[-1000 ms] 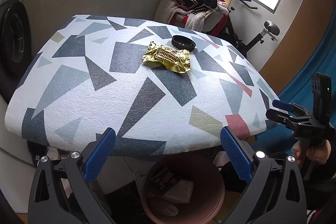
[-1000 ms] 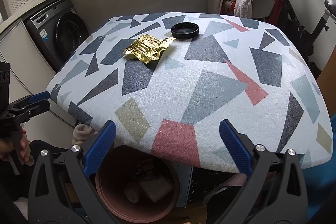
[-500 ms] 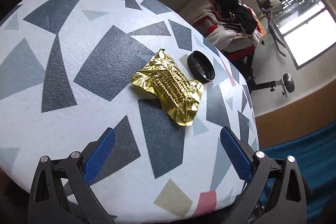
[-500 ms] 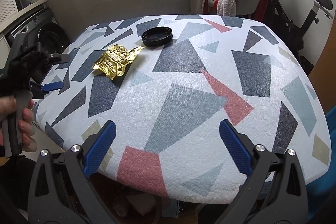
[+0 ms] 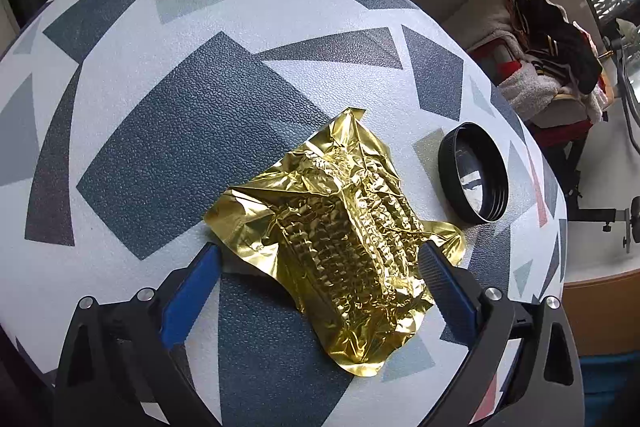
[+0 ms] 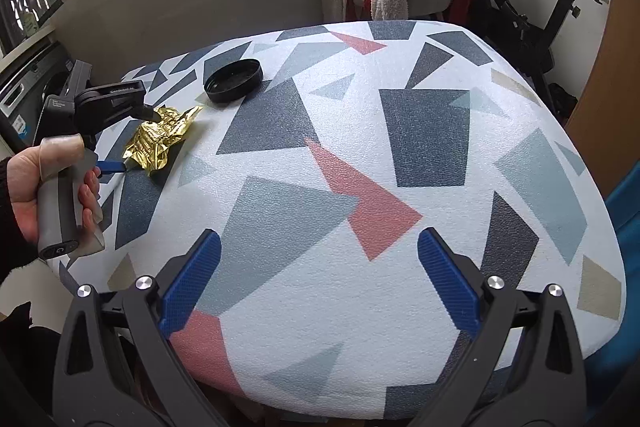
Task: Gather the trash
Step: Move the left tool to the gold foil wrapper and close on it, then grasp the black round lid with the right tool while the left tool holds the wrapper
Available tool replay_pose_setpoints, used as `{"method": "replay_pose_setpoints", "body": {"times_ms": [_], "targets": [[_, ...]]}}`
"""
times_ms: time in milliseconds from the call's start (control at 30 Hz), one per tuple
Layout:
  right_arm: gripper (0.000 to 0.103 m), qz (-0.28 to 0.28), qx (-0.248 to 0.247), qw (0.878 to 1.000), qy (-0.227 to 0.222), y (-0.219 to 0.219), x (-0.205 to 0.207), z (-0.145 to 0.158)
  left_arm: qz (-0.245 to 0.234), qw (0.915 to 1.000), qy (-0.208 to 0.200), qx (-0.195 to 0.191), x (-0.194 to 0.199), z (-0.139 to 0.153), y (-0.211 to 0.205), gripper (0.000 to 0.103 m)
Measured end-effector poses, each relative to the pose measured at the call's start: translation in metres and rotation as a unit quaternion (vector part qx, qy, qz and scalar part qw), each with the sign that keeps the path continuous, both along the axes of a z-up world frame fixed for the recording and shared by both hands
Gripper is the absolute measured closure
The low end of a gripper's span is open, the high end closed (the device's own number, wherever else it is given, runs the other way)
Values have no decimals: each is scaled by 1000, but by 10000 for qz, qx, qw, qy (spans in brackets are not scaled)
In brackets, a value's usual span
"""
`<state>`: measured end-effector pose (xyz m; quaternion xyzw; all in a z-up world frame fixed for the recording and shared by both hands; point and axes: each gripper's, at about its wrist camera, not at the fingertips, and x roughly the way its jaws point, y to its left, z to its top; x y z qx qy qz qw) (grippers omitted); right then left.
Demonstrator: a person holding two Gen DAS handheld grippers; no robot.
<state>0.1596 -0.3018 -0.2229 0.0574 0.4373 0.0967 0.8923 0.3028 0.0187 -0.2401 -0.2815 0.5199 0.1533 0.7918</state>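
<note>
With the right gripper [image 6: 318,283] idle and spread over the near surface [image 6: 420,155], lower the left gripper [image 5: 318,287], jaws spread astride the crumpled gold foil wrapper [image 5: 344,251], then pinch its raised centre, clear of the black lid [image 5: 473,177] beyond.

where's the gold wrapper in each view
Left wrist: the gold wrapper fills the lower centre, between the open left claw fingers.
Right wrist: the wrapper lies small at mid-left, by the left claw.
Shared landmark: the black lid just beyond it.
</note>
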Motion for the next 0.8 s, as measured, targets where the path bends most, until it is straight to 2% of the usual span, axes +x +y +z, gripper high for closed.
{"method": "replay_pose_setpoints", "body": {"times_ms": [100, 133, 167, 200, 300, 500, 700, 800], "targets": [[6, -29, 1, 10000, 22, -2, 2, -3, -116, 9982, 9, 590, -1, 1, -7, 32], [6, -24, 4, 10000, 26, -2, 2, -3, -203, 9978, -112, 617, -2, 1, -7, 35], [6, -13, 2, 10000, 30, -1, 3, -3, -287, 9976, -236, 581, -4, 2, -6, 48], [6, 2, -4, 10000, 32, 0, 4, -4, -390, 9974, -355, 490, -5, 2, -4, 56], [6, 61, -8, 10000, 20, 4, 6, -3, -764, 9939, -604, 515, -11, 10, 1, 62], [6, 241, 112, 9996, 17, 16, 23, -1, -1573, 9769, -1200, 814, -37, 30, 19, 66], [6, 574, 545, 9966, -232, 44, 69, 7, -1771, 9675, -1583, 870, -70, 51, 53, 66], [6, 747, 506, 9954, -332, 69, 103, 7, -1735, 9663, -1684, 886, -84, 58, 66, 66]]}}
